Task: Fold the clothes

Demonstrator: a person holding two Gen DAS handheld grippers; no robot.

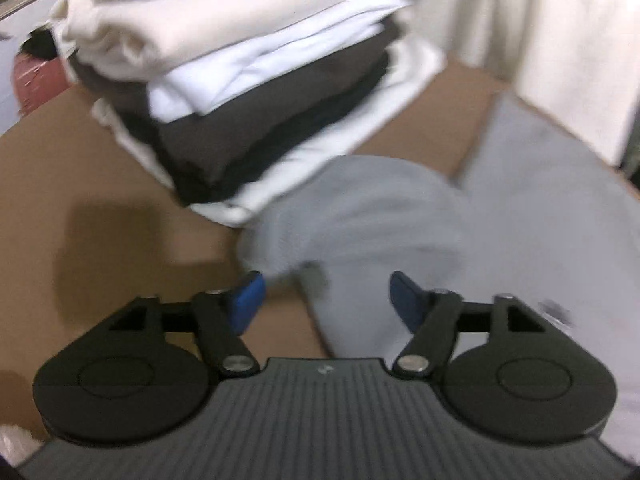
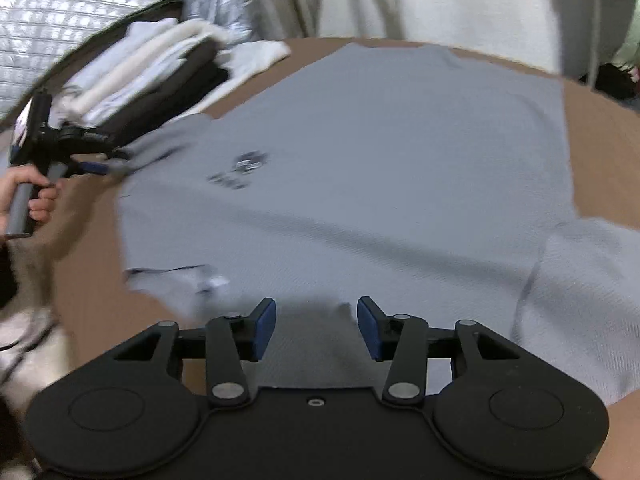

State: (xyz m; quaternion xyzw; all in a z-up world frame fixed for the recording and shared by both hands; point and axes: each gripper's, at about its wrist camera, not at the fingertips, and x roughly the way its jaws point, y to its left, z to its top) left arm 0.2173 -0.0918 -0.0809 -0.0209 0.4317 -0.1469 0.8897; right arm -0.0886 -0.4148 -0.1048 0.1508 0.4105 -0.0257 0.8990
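A grey T-shirt (image 2: 360,168) lies spread flat across the middle of the brown surface (image 2: 608,128), one sleeve (image 1: 360,216) bunched near its left edge. The left tongs (image 1: 326,300) stand wide apart, holding nothing, their blue pads (image 1: 248,300) just beside that sleeve. The right tongs (image 2: 316,326) are also wide and hold nothing, poised over the shirt's near edge. A stack of folded clothes (image 1: 240,80) in white, cream and dark grey sits at the surface's far left corner.
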